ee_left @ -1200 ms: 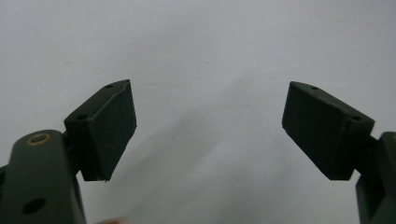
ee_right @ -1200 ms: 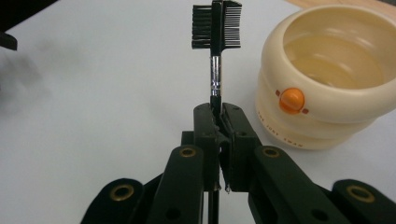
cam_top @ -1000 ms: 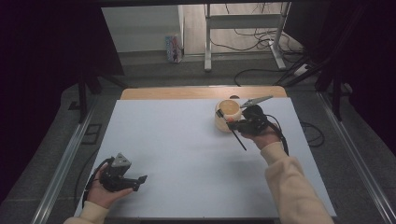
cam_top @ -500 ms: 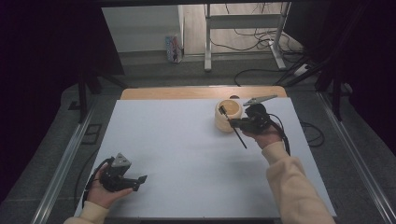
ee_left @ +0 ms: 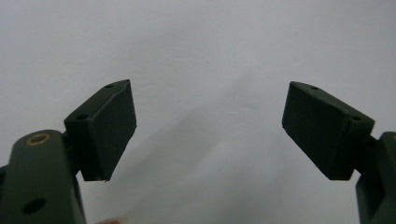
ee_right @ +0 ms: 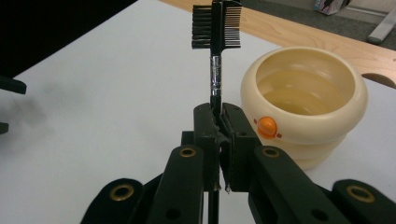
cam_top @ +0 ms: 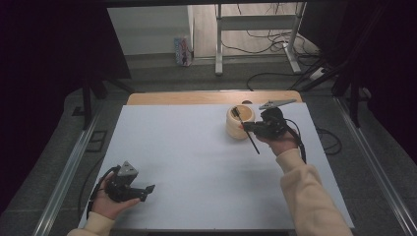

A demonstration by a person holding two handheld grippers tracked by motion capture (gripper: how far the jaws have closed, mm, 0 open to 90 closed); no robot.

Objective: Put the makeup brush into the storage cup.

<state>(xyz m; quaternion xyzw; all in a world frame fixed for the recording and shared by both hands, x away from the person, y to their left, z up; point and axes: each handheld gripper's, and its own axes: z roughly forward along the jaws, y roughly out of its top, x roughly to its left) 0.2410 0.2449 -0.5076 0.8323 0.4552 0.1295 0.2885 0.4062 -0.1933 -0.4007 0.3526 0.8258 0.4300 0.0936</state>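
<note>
Brush point(ee_right: 216, 56) nearer pot point(ee_right: 306, 100), handle end hidden.

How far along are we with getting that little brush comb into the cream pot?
Done: the right gripper is shut on the brush comb and has it lifted. In hand: holding it beside the cream pot. Left: lowering it into the pot, which looks empty. The left gripper is open, idle.

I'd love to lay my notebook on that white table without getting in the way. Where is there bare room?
The widest bare stretch is the white sheet between the left gripper at the near left edge and the cream pot. Its far left corner is bare too. It's crowded at the far right, where the right gripper holds a small brush beside the pot.
</note>
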